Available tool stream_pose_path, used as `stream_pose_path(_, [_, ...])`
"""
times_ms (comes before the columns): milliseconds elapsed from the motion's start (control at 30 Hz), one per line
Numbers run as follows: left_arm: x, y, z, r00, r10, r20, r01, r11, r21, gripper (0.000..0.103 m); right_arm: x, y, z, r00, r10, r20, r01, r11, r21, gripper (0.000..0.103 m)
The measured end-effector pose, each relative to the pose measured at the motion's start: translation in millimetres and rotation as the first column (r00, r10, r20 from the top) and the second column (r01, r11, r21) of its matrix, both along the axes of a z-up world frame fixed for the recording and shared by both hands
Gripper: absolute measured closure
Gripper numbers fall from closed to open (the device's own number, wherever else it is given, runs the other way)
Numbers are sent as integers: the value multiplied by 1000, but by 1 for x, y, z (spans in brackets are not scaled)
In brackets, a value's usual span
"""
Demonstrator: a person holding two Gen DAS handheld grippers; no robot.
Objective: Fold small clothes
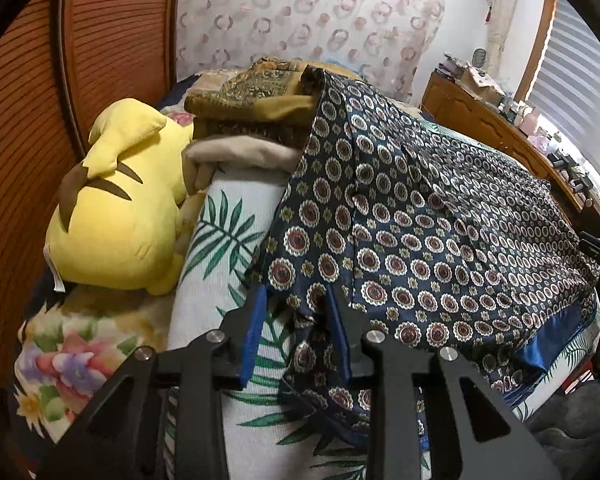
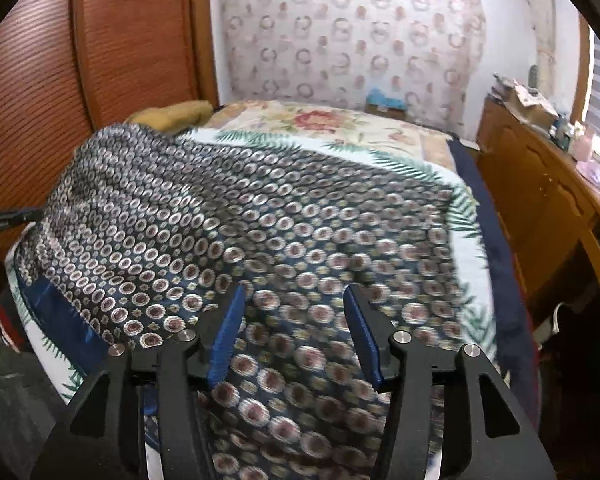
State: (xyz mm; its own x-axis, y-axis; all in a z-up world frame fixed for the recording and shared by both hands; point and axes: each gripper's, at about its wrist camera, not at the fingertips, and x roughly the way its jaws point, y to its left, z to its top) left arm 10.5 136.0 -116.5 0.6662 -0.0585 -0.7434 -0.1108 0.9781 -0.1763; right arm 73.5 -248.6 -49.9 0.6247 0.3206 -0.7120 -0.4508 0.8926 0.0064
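Back wall [image 2: 380,32] white, papered with pinkish ring pattern. Reddish-brown louvred wooden doors [image 1: 24,160] at left. Bed with palm-leaf and floral covers [image 2: 340,124] fills middle. Cluttered carved wooden dresser [image 2: 540,184] at right under bright window with striped blind [image 1: 580,64].

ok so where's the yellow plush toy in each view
Left wrist view: the yellow plush lies at the left, against the leaf-print cover, below the folded pile.
Right wrist view: not in it.
Shared landmark: the navy patterned scarf spread over the bed, filling the right of the left wrist view and the middle of the right wrist view.
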Motion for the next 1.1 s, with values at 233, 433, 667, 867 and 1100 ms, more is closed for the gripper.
stream_pose_path(233, [-8,-2,-3,1000,15,-12,-14,1000,24,68,1,21,-19,1000,12,-4,-12,1000,1,41])
stream_pose_path(433, [-8,-5,-4,999,33,3,-33,999,-16,68,0,29,-33,1000,13,-23,-14,1000,-25,37])
stream_pose_path(667, [-7,-13,-4,1000,22,16,-21,999,-40,68,-1,31,-37,999,11,-30,-12,999,-32,37])
stream_pose_path(867, [-6,-11,-4,999,27,27,-25,998,-61,71,1,31,-39,999,5,-39,-6,999,-37,37])
stream_pose_path(1100, [-2,-7,-5,998,43,34,-40,996,-77,78,3,32,-41,999,0,-46,-2,999,-41,37])
